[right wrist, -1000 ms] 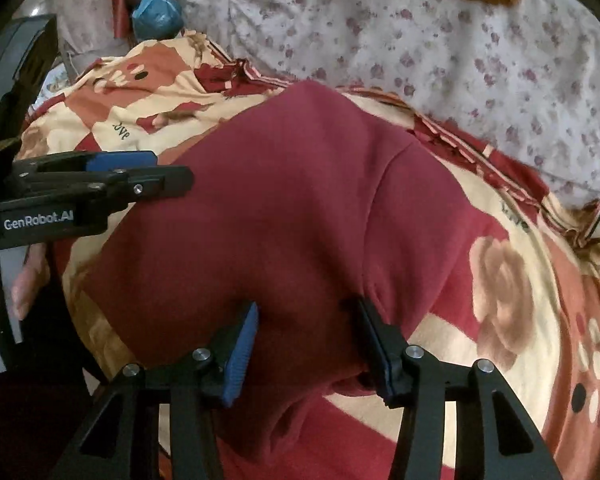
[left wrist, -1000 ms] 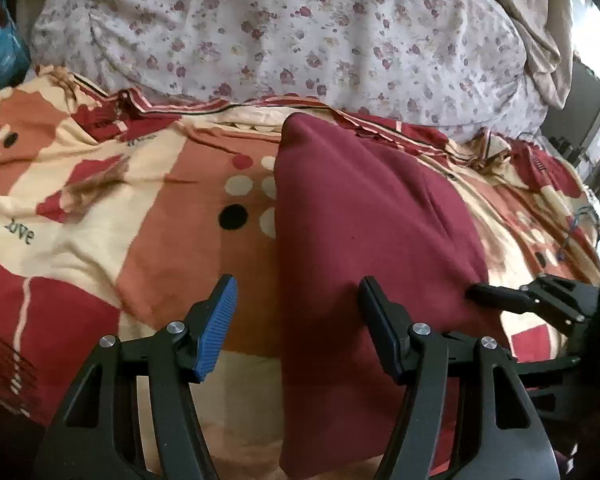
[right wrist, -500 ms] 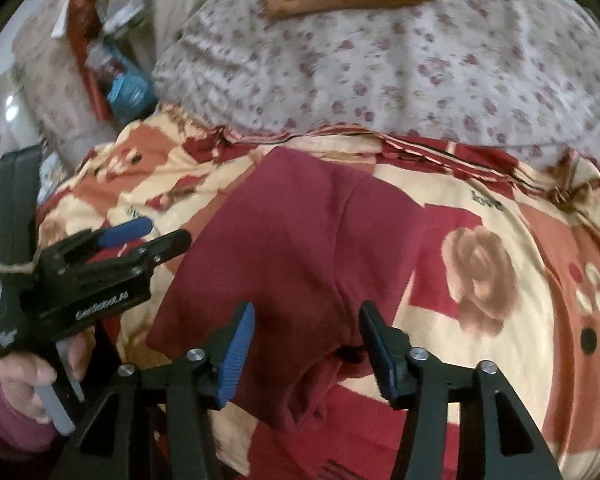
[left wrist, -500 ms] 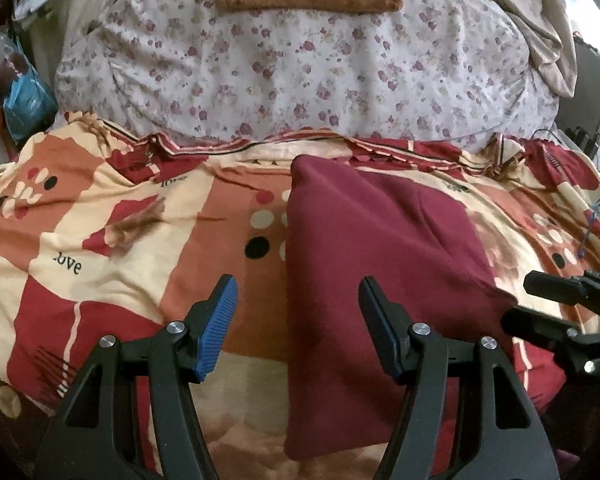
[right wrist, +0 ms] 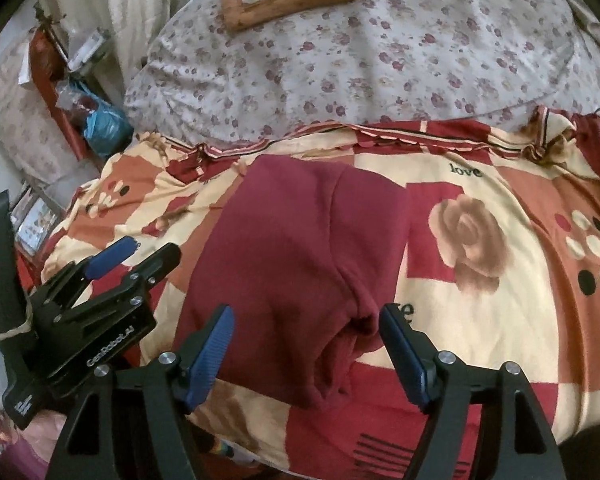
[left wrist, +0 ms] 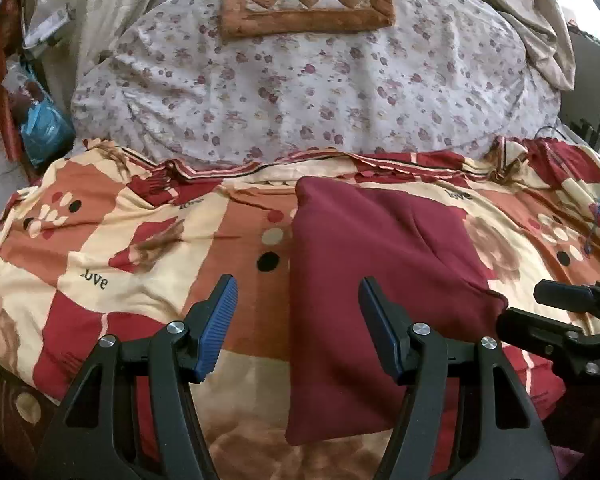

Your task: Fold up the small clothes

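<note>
The maroon garment (right wrist: 284,264) lies folded on the bed's patterned quilt (right wrist: 500,312), held by neither gripper. The left gripper (left wrist: 296,320) stands apart and empty; the right gripper (right wrist: 306,344), jaws just opening, hovers over the bunched near hem, gripping nothing. That soft, thick knit could spring open or skew, since the puffy quilt gives beneath it

The right gripper (right wrist: 306,354), jaws just opening, hangs empty above a folded maroon garment (right wrist: 296,256). It lies on a patterned blanket (right wrist: 500,312).
</note>
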`<act>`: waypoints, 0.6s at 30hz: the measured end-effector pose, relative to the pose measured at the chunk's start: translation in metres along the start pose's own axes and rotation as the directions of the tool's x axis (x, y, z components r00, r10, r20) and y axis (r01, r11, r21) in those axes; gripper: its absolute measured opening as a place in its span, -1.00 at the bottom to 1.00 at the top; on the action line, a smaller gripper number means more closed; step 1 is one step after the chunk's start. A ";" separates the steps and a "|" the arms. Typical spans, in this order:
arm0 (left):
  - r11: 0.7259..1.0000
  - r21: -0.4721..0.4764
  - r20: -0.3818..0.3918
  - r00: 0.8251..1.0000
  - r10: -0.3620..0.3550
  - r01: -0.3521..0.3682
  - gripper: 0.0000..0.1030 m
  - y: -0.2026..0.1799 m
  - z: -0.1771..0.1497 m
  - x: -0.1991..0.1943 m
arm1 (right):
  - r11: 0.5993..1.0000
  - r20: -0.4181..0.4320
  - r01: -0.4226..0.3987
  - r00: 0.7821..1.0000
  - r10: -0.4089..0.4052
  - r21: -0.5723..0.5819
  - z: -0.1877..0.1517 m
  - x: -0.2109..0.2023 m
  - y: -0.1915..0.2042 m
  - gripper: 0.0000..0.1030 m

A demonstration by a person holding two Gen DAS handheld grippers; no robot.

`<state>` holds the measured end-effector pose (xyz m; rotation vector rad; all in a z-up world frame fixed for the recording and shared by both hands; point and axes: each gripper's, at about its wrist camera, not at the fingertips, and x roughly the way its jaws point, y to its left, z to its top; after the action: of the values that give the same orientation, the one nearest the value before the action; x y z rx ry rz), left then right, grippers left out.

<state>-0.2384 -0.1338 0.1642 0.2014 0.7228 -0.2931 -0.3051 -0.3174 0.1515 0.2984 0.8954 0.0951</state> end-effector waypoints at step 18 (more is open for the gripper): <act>0.999 -0.052 0.036 0.999 -0.013 0.015 0.23 0.010 -0.001 -0.002 | 0.994 0.008 0.098 0.995 -0.097 -0.050 0.003 0.024 0.005 0.44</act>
<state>-0.2372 -0.1240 0.1654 0.1408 0.6956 -0.2905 -0.2872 -0.3080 0.1370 0.2074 0.8989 0.0266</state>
